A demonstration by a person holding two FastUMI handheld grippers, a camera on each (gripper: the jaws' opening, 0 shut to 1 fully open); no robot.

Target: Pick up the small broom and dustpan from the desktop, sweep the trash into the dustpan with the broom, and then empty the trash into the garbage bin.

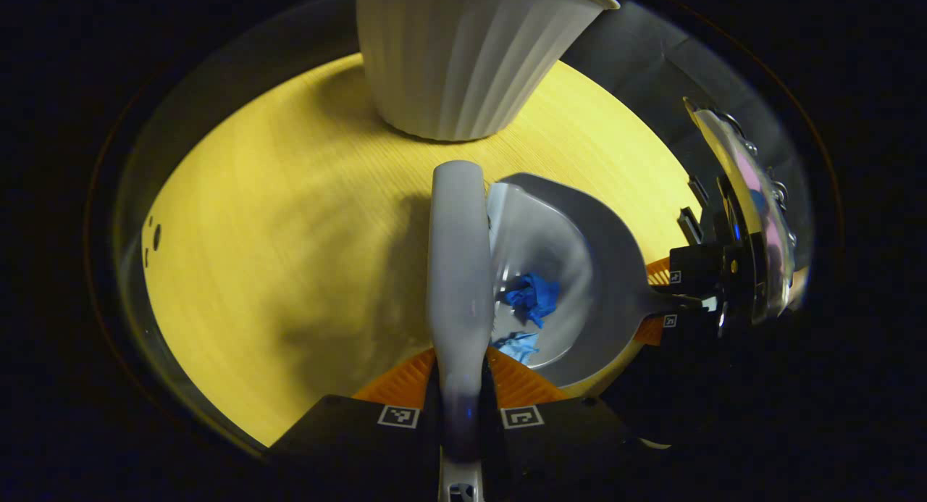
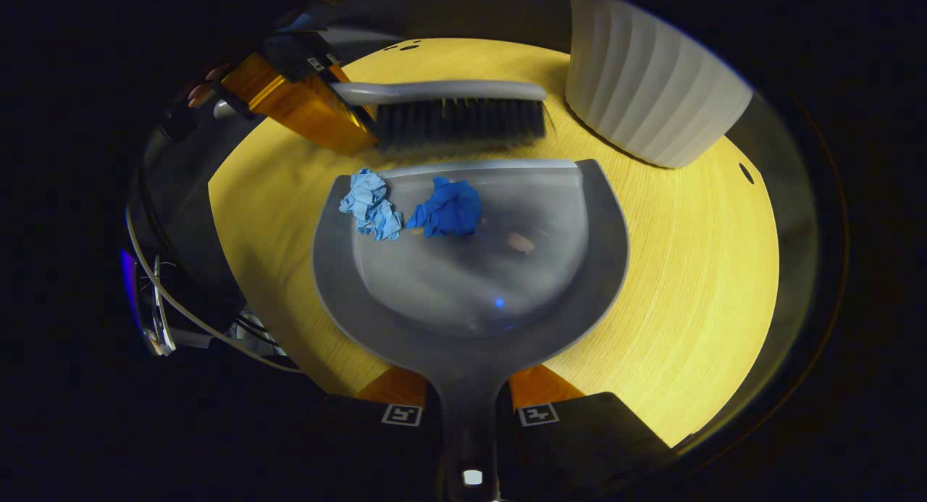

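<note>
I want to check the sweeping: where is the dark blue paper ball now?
In the right gripper view the dark blue paper ball lies inside the dustpan, near its front edge, right of the light blue ball.

The bin's (image 1: 463,60) rim was cut off at the top edge. Beside it, the broom's (image 1: 458,270) back hid its bristles and part of the dustpan (image 1: 579,299).

In the right gripper view, the grey plastic dustpan (image 2: 471,270) lies mid-frame on the yellow wooden desktop (image 2: 695,270), two crumpled blue paper scraps (image 2: 449,208) near its lip, the grey-handled bristle broom (image 2: 452,111) just above, the white ribbed bin (image 2: 652,103) upper right.
</note>
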